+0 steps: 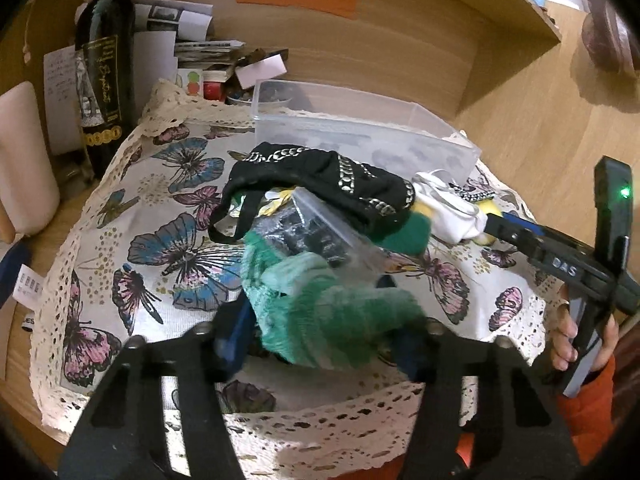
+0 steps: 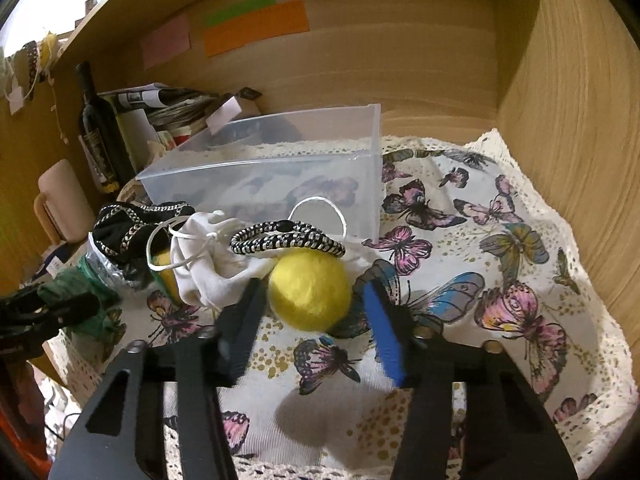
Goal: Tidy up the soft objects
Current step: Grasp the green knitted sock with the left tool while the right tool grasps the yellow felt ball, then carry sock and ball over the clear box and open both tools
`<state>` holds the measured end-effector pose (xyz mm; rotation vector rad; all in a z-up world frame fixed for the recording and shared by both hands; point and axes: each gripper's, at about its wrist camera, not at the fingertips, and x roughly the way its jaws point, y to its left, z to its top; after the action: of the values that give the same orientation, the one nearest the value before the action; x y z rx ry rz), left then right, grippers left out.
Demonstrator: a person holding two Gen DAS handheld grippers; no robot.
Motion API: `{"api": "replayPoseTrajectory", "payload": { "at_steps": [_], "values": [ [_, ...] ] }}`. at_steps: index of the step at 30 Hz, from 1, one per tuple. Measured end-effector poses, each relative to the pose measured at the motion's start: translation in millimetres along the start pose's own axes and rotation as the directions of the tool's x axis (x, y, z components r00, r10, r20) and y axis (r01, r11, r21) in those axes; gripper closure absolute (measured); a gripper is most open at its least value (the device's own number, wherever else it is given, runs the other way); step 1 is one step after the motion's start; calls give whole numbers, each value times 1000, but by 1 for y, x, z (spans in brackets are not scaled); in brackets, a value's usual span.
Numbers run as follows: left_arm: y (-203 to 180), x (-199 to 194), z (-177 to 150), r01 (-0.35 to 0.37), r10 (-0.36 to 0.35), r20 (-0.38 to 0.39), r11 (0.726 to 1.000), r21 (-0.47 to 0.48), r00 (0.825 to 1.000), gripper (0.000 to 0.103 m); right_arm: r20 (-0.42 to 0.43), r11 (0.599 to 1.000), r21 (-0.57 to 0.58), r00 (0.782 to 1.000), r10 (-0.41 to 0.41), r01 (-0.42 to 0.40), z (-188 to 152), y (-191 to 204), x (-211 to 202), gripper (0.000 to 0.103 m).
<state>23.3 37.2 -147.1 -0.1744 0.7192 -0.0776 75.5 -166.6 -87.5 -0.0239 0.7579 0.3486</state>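
A pile of soft things lies on the butterfly cloth (image 1: 120,208) in front of a clear plastic box (image 1: 360,136). My left gripper (image 1: 320,340) is shut on a green fuzzy cloth (image 1: 320,312) at the pile's near edge. Behind it lie a clear bag (image 1: 320,232) and a black chain-trimmed pouch (image 1: 320,176). My right gripper (image 2: 310,300) is open with a yellow felt ball (image 2: 309,290) between its fingers, not squeezed. A white drawstring bag (image 2: 208,268) and a black-and-white braided band (image 2: 288,238) lie just behind the ball. The box (image 2: 280,168) looks empty.
A dark wine bottle (image 1: 104,80), papers (image 1: 180,40) and a pale mug (image 1: 24,160) stand at the back left. Wooden shelf walls (image 2: 580,140) close in the back and right. Coloured sticky notes (image 2: 256,28) are on the back wall.
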Motion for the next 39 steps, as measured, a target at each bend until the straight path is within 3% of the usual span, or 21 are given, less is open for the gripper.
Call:
{"api": "replayPoseTrajectory", "payload": {
  "at_steps": [4,9,18,25,34,39],
  "values": [
    [-1,-5,1,1,-1,14,1000,9,1000,63,15,1000,6,1000,10,-11,1,0,-2,72],
    [0,-15,5,-4,3,43,1000,9,999,68,52,1000,-11,999,10,-9,5,2,-17,73],
    [-2,-35,29,-20,15,163,999,28,987,69,158,999,-41,987,12,-5,23,9,-49,74],
    [-3,-44,63,-13,4,264,999,33,964,69,237,997,-72,971,15,2,42,17,-63,73],
    [-13,-44,109,-34,7,338,997,72,941,68,289,992,-123,957,24,12,72,27,-56,73],
    [-22,-28,133,-54,20,347,994,91,937,68,294,990,-144,955,45,-2,92,29,-45,73]
  ]
}}
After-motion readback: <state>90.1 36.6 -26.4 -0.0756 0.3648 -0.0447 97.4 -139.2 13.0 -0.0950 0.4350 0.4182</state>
